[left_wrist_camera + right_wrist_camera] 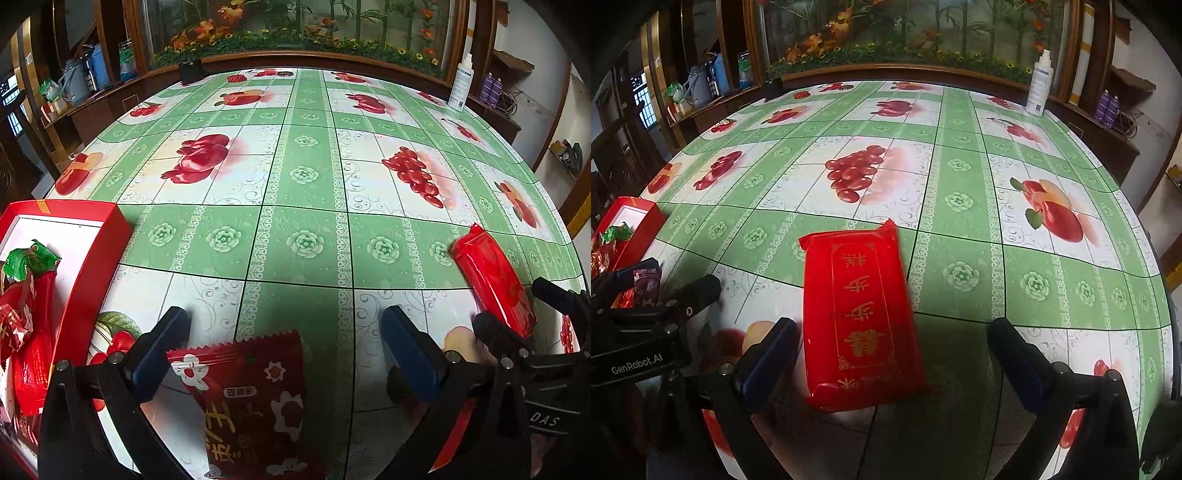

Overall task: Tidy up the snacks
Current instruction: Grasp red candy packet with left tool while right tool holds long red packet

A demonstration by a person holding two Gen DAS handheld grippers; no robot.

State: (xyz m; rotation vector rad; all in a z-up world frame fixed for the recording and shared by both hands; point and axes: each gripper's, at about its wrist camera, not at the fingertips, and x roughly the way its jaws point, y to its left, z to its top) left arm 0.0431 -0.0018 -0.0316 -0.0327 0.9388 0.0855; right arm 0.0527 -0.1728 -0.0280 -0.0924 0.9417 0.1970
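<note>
A dark red snack packet with white flowers (255,402) lies on the tablecloth between the wide-open fingers of my left gripper (291,354). A flat red packet with gold lettering (860,321) lies between the wide-open fingers of my right gripper (894,354); it also shows at the right of the left wrist view (495,284). A red box (92,266) at the left holds several red and green snack packets (26,295); it also shows in the right wrist view (639,229).
The round table (306,173) has a green and white fruit-print cloth. A white spray bottle (1038,85) stands at its far right edge and a small black object (190,70) at the far edge. Wooden shelving and a planter lie behind.
</note>
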